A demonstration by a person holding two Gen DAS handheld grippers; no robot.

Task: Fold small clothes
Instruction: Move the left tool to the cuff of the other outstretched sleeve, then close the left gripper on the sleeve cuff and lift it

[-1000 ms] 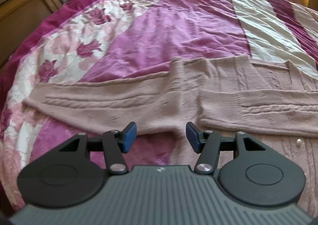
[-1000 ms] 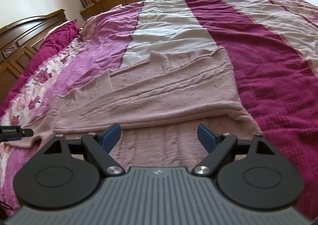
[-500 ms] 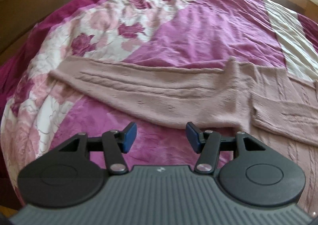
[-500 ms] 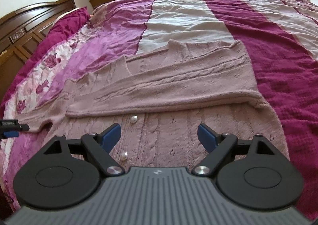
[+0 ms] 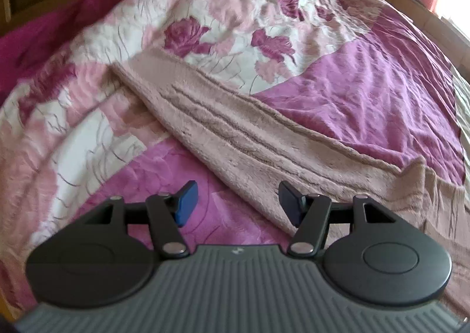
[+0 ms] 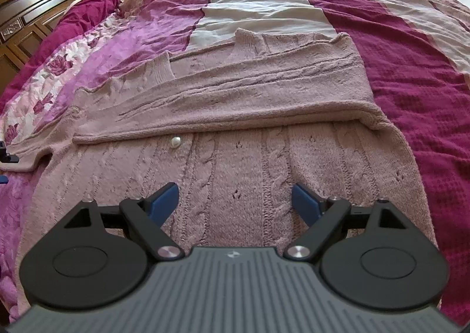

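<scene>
Left wrist view has the left gripper (image 5: 235, 200) hanging over the bedspread (image 5: 367, 83), jaws spread wide with nothing between them. The unfolded sleeve (image 5: 235, 127) of the pink cable-knit cardigan (image 6: 249, 162) runs diagonally from the shoulder, low on the right, up and away to the cuff (image 5: 141, 65) at far left. So its long axis goes forward-left from the claw, and the cuff end is well apart from the fingertips while the sleeve's near edge sits just beside the right finger. My guess is the left side takes this sleeve, since it's way closer.

Right gripper (image 6: 235, 200) is also spread wide and empty, hovering above the cardigan's front panel. From there you can see the other sleeve already folded across the chest, a pearly button (image 6: 175, 142) peeking out just below its edge. Knit looks soft, fuzzy and floppy, lying flat on the bed.
</scene>
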